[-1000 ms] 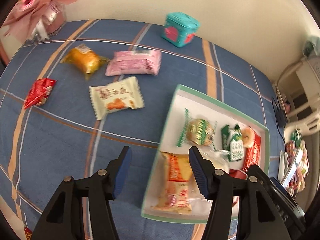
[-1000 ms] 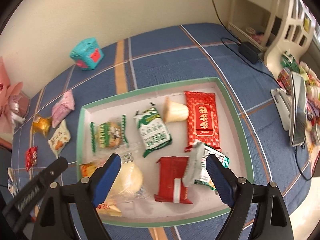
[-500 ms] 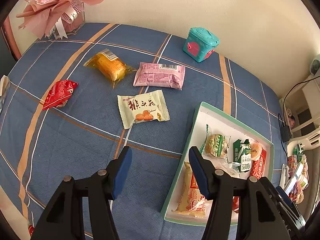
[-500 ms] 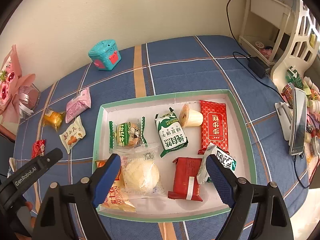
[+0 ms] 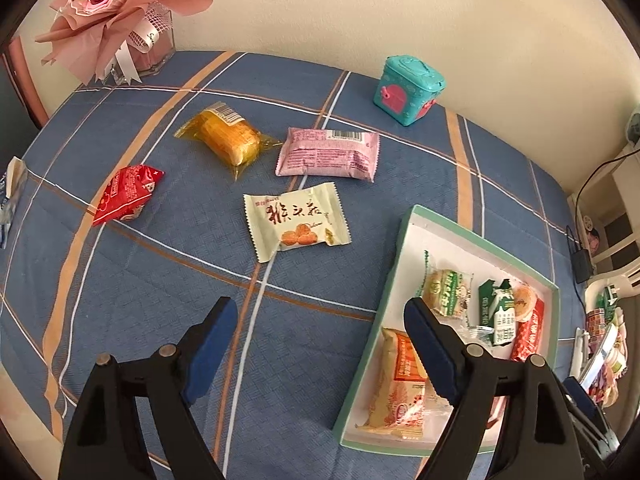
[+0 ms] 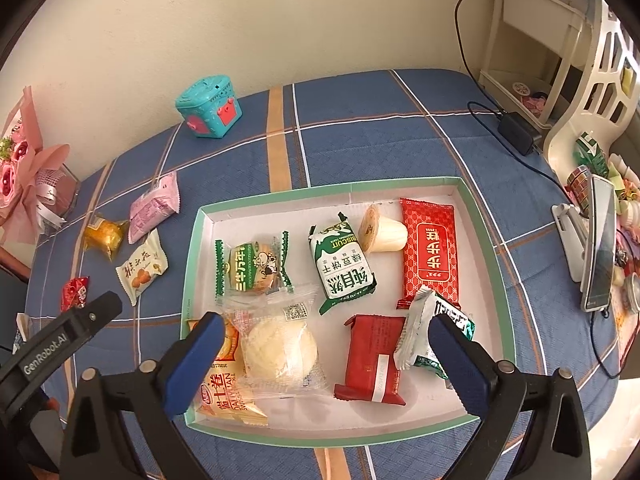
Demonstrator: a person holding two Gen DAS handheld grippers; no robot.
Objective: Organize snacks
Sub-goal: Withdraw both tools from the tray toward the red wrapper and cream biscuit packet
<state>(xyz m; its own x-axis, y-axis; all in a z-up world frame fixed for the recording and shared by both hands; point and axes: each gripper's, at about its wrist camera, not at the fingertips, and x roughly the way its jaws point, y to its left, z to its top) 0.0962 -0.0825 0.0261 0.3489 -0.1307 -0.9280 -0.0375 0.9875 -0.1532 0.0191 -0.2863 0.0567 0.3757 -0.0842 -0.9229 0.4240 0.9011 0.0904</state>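
A: What is taking up the most room?
B: A blue plaid cloth (image 5: 132, 304) is covering the whole surface, running up to a cream wall. On it a shallow tray (image 6: 192, 264) with a green rim is lying near the front edge.

A: What is sitting in the tray?
B: Eight snacks. A long red packet (image 6: 431, 254) is lying at the far right, a clear-wrapped round bun (image 6: 280, 350) at the front, and a dark red packet (image 6: 372, 364) just beside it. A green biscuit pack (image 6: 344, 264) is resting mid-tray.

A: And the grippers?
B: The right gripper (image 6: 326, 364) is hovering over the tray's front with its jaws having just been opening; they are standing wide apart, nothing clamped between them. The left gripper (image 5: 320, 350) is hanging over the cloth at the tray's left edge, jaws also just widened and gripping nothing.

A: What is lying loose outside the tray?
B: Four snacks, left of it: a pink packet (image 5: 328, 156), a cream packet (image 5: 296, 220), a yellow cake (image 5: 228, 140) in clear wrap and a small red packet (image 5: 126, 192). A teal toy box (image 5: 408, 88) is standing by the wall, a pink bouquet (image 5: 116, 8) in the far corner.
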